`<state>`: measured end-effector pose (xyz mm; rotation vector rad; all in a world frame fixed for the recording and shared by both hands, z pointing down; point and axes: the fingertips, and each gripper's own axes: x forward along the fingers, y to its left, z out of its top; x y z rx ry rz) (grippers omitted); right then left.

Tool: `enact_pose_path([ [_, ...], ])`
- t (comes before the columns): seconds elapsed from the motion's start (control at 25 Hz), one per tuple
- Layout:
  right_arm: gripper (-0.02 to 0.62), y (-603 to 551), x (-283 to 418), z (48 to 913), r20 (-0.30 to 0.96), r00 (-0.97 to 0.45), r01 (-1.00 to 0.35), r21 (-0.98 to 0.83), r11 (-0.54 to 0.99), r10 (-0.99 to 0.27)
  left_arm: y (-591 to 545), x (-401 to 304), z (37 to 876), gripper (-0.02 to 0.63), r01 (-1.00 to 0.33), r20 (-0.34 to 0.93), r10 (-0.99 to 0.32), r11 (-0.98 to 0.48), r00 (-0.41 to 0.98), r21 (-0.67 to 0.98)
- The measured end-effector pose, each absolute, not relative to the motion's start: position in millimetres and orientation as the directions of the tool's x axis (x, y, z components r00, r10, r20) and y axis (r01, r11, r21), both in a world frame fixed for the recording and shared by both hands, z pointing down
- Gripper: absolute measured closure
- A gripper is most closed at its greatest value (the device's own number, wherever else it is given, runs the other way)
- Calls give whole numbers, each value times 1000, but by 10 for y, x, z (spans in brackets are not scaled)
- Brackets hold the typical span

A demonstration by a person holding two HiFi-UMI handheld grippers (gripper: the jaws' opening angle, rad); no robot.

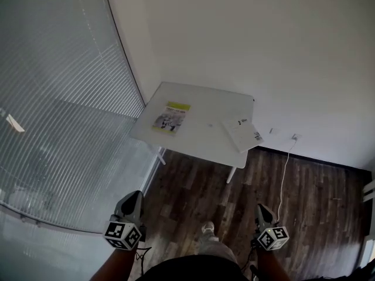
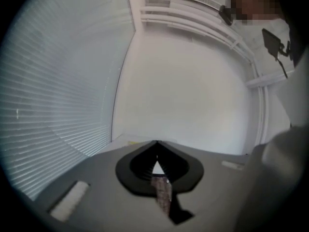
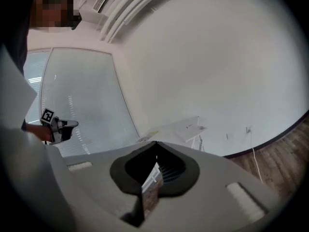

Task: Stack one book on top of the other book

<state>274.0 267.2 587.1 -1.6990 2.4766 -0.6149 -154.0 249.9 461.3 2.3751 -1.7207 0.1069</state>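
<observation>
A small white table (image 1: 205,107) stands in the room's corner, well ahead of me. On its left part lies a book with a yellow-green band (image 1: 171,116). A white book (image 1: 242,134) lies at its right front corner, a little over the edge. Both grippers are low and near my body, far from the table. My left gripper (image 1: 133,198) and right gripper (image 1: 262,209) both point toward it. The left gripper's (image 2: 156,142) jaws meet at the tip with nothing between them. So do the right gripper's (image 3: 155,143), beyond which the white book (image 3: 191,127) shows.
Window blinds (image 1: 53,110) fill the left side and a bare white wall (image 1: 263,40) stands behind the table. A white cable (image 1: 285,174) hangs from a wall outlet to the dark wood floor (image 1: 304,198). My shoe (image 1: 208,228) shows below.
</observation>
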Motion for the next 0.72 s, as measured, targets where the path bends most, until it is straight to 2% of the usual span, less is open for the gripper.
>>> enact_pose_path([
  [0.16,594,2232,2620,5728,120,-436,-866,-325,380,-892,2113,-1514,4516,600,-950,190,-932,-296,309,98],
  [0.36,594,1724,2493,5822,170,-493,-870,-106,481,-853,1667,-1470,4485,600,-962,209,-940,-253,270,105],
  [0.6,594,1326,2494,5771,154,-511,-858,-147,492,-845,1264,-1319,4480,600,-959,223,-933,-271,283,86],
  [0.72,594,1233,2550,5846,190,-498,-867,-139,479,-846,1139,-1278,4531,600,-953,238,-923,-293,303,78],
])
